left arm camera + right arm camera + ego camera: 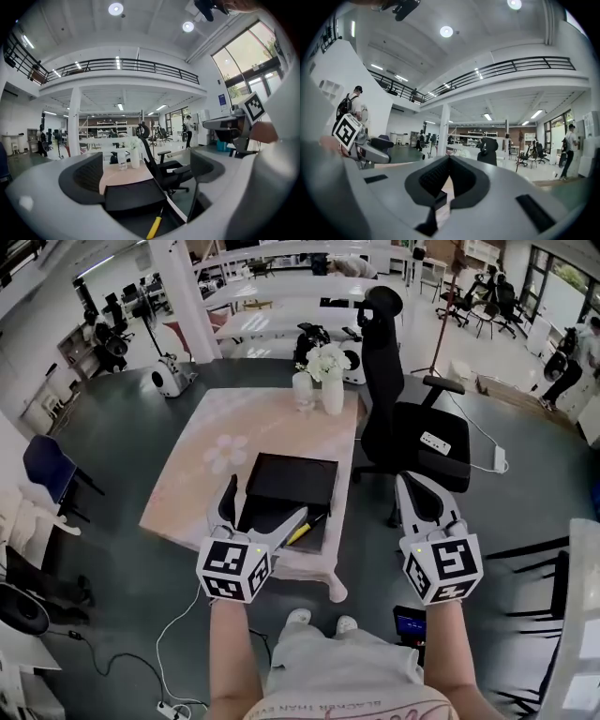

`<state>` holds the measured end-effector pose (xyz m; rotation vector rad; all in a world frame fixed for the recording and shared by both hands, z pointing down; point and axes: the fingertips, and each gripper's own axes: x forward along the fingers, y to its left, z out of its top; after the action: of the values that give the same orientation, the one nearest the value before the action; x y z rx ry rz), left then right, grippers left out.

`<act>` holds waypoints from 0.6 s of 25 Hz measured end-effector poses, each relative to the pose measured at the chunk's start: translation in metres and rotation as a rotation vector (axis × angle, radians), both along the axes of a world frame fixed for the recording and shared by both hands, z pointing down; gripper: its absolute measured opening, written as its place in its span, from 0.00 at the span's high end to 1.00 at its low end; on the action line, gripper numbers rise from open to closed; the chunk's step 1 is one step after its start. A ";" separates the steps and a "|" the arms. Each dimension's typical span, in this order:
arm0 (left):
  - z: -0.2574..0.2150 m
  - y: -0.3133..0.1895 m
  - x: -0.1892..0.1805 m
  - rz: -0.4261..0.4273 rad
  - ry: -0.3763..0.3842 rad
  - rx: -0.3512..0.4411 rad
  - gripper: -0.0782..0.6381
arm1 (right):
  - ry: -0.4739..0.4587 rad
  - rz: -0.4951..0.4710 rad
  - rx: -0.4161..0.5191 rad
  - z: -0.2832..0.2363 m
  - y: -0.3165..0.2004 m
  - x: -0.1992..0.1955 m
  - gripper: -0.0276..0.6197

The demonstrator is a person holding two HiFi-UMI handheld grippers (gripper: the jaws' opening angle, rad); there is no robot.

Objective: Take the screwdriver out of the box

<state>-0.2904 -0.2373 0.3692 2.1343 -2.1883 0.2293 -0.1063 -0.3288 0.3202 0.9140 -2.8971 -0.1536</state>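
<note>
A black box (292, 480) lies open on the pale table (202, 474), its lid folded away from me. The screwdriver (307, 529), with a yellow handle, rests in the box's near right part. My left gripper (265, 500) hovers over the near half of the box with its jaws wide open and nothing pressed between them. In the left gripper view the box (133, 196) and the screwdriver (154, 227) sit low between the spread jaws of the left gripper (147, 168). My right gripper (407, 482) is shut and empty, off the table's right edge; its tips meet in the right gripper view (449, 159).
Two white vases with flowers (323, 381) stand at the table's far edge. A black office chair (403, 418) is right of the table, with a power strip (435, 442) on its seat. Cables run over the floor by my feet.
</note>
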 end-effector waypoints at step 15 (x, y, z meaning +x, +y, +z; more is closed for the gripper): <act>0.157 -0.025 0.010 0.272 0.231 -0.491 0.09 | 0.062 0.194 -0.125 0.054 -0.011 0.004 0.95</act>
<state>-0.2807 -0.2627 0.5260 2.0391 -1.5182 0.4561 -0.1021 -0.3398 0.3742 1.1376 -2.7066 0.0144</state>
